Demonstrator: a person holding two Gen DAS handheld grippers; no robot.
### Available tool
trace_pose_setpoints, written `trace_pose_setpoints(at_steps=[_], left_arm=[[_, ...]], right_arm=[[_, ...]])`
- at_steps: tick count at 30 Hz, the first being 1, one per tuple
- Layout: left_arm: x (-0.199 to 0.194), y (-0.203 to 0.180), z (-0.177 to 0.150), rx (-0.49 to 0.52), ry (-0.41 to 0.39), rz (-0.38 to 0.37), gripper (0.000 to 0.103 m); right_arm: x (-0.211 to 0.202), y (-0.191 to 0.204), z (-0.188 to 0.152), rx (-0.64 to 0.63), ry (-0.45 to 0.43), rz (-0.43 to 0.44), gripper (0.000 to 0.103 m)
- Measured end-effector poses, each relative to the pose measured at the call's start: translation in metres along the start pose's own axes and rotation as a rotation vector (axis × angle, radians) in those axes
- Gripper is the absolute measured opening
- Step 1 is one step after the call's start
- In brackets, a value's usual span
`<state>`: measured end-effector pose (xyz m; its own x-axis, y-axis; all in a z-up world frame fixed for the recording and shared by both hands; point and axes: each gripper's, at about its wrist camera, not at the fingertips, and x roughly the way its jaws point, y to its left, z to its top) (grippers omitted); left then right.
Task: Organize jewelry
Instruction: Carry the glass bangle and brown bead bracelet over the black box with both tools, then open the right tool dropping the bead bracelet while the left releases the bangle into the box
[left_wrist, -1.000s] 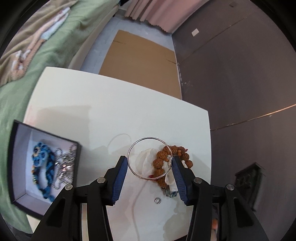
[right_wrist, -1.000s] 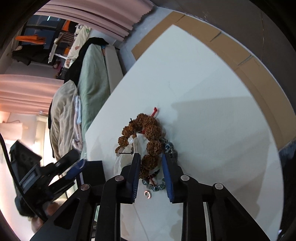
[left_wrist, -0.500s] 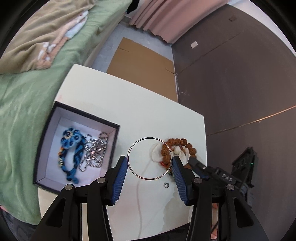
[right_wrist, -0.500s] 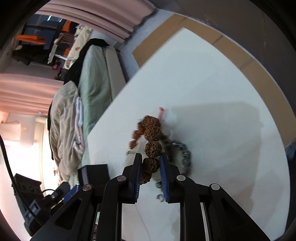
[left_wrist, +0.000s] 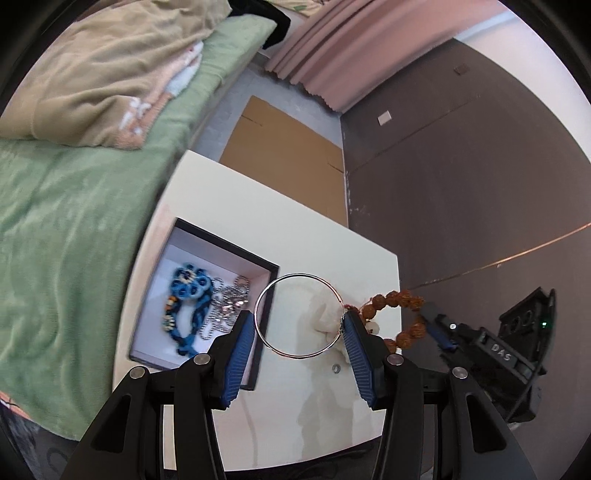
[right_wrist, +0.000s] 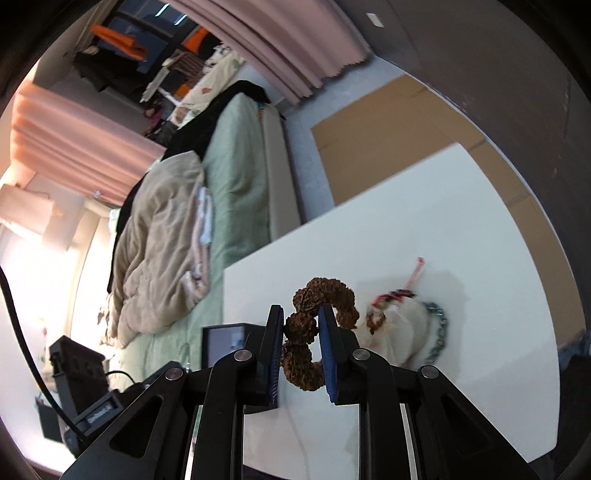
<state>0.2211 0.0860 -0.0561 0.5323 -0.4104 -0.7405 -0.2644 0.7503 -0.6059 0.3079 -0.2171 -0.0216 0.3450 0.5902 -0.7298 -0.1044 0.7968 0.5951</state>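
Your left gripper (left_wrist: 299, 328) is clamping a silver bangle (left_wrist: 300, 315) by its rim, ahead-right of the black jewelry box (left_wrist: 258, 365) (blue bracelet (left_wrist: 188, 306) inside). Your right gripper (right_wrist: 300, 339) is pinching a brown seed-bead bracelet (right_wrist: 314, 332) above the white table (right_wrist: 461, 258).

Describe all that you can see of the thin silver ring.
The ring is a thin, plain hoop that looks like polished metal, round and closed. It is held across its width by the left tool, whose blue ribbed pads press its left and right edges. It hangs above the white table, beside the open box. Nothing else touches it.
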Motion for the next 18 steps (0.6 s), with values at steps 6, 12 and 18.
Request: trace_pose_setpoints(at_steps=[6, 12, 18], left_arm=[[-0.017, 0.021, 0.002, -0.027, -0.024, 0.002, 0.051], [-0.035, 0.046, 0.002, -0.060, -0.046, 0.007, 0.051], [-0.048, 0.062, 0.004, -0.083, -0.068, 0.015, 0.051]], right_arm=[[0.004, 0.040, -0.005, -0.067, 0.007, 0.036, 0.021], [0.023, 0.075, -0.020, -0.117, 0.057, 0.070, 0.021], [0.050, 0.098, -0.038, -0.158, 0.119, 0.080, 0.021]])
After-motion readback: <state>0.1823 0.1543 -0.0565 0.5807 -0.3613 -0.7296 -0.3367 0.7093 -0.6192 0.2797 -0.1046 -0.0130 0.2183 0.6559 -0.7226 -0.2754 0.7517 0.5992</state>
